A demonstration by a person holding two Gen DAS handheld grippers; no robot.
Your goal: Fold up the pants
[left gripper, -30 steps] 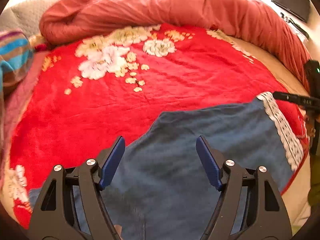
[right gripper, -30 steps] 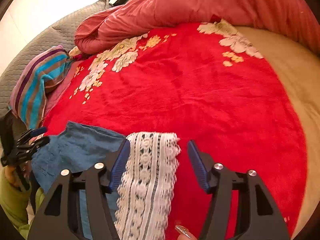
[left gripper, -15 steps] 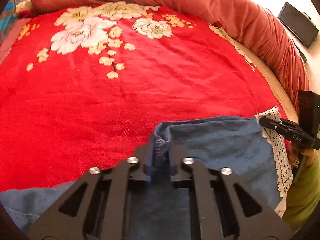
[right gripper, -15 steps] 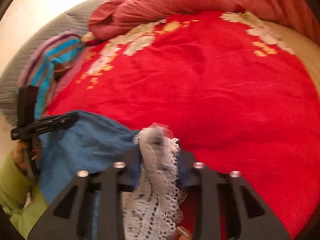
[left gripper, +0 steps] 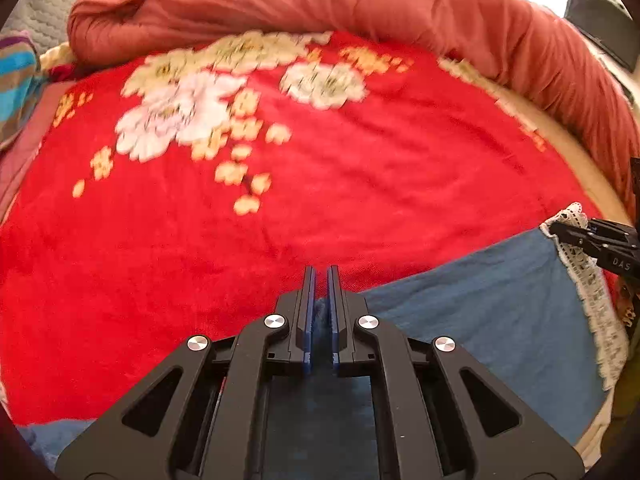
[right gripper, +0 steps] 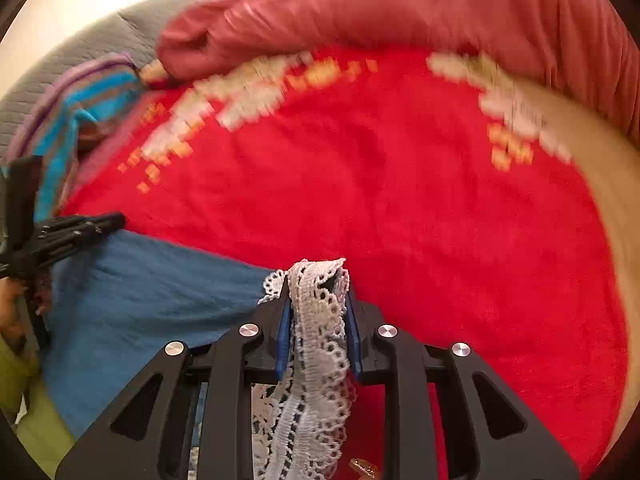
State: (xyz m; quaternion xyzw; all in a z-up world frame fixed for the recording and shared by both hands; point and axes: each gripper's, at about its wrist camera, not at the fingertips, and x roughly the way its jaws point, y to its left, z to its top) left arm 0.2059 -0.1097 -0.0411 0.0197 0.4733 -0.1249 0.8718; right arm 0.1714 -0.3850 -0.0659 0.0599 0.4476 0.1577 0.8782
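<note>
I hold the blue pants [left gripper: 492, 312] stretched over the red blanket [left gripper: 320, 200], at its near edge. My left gripper [left gripper: 320, 276] is clenched on a thin fold of the blue cloth; the 2 fingers almost meet and the cloth between them is dark and hard to see. My right gripper [right gripper: 316, 300] is clenched on the white lace hem [right gripper: 312, 360] of the pants, which bunches up between the pads. The lower part of the pants is hidden under both tools. Behind the blanket lies a pink duvet [left gripper: 360, 4]. The flowers on the blanket are blurred.
</note>
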